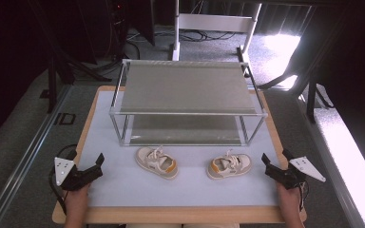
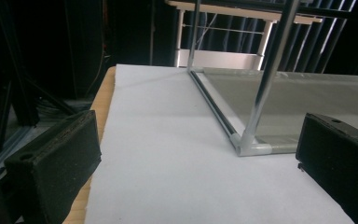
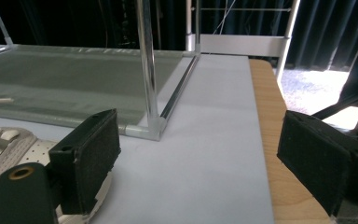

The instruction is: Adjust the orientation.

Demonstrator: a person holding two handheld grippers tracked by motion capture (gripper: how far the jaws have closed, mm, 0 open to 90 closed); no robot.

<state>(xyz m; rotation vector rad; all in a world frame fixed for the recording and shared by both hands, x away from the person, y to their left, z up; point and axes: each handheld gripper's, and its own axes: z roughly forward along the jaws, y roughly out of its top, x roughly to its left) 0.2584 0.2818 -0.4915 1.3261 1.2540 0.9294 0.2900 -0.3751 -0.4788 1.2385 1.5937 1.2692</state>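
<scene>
Ahead of my tongs on the worktop [image 1: 123, 190] stands the two-tier rack [image 1: 185, 102]. Between them lie two small shoes [image 1: 157, 162] [image 1: 229, 165]. My left tongs [image 1: 91, 172] and right tongs [image 1: 272, 167] gape wide, holding nothing.

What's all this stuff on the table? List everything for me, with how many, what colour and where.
Shoes: two, beige with orange patches, side by side in front of the rack; one left, one right.
Rack: one, silver frame with two grey shelves, at the table's middle and far side, nothing on it.
Table cover: one, white, over the wooden tabletop.
Left gripper: one, black, near left corner, jaws open.
Right gripper: one, black, near right corner, jaws open.
</scene>
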